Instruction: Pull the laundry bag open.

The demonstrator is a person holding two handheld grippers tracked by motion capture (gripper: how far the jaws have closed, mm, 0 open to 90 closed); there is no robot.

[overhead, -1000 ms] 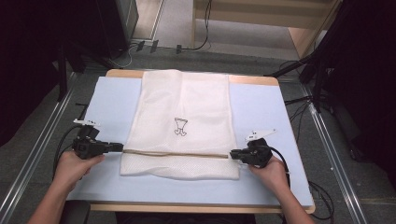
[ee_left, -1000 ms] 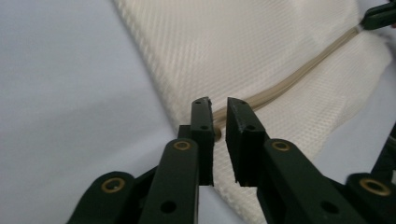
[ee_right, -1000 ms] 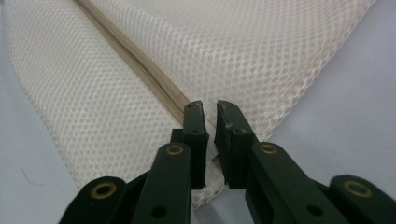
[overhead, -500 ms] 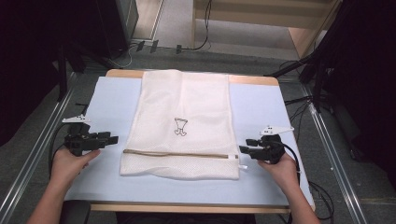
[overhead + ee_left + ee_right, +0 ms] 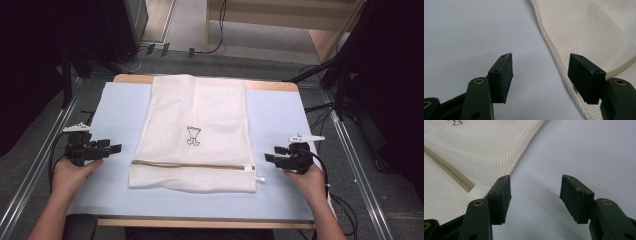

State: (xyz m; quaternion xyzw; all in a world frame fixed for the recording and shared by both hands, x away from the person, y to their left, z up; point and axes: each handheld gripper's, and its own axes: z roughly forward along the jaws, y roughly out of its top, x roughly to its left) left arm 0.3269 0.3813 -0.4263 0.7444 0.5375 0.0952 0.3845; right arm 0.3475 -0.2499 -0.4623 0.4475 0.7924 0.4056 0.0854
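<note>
High view: a cream mesh laundry bag [image 5: 195, 132] is seen laid flat along the middle of the counter [image 5: 280, 107], which is covered by a pale blue sheet; the far end of the bag reaches the counter's far edge
Bag markings: a small dark printed emblem [image 5: 193, 135] is seen near the middle of the bag; a tan zipper [image 5: 192, 164] is run across it near the near end, with a white tab [image 5: 259, 178] at its right end
Left gripper [image 5: 113, 149]: held in the left hand [image 5: 75, 172] just beside the bag's left edge, level with the zipper; its jaws have just been opening and are now spread wide, with nothing between them
Left gripper view: the bag's left edge [image 5: 554, 60] is seen just ahead of one jaw, which partly overlaps the mesh; bare blue sheet is seen between the jaws
Right gripper [image 5: 268, 158]: held in the right hand [image 5: 307, 182] just beside the bag's right edge, close to the zipper's end; its jaws have also just been opening and are spread wide, with nothing held
Right gripper view: the zipper's end [image 5: 477, 192] is seen just beside one jaw; only blue sheet is seen between the jaws
</note>
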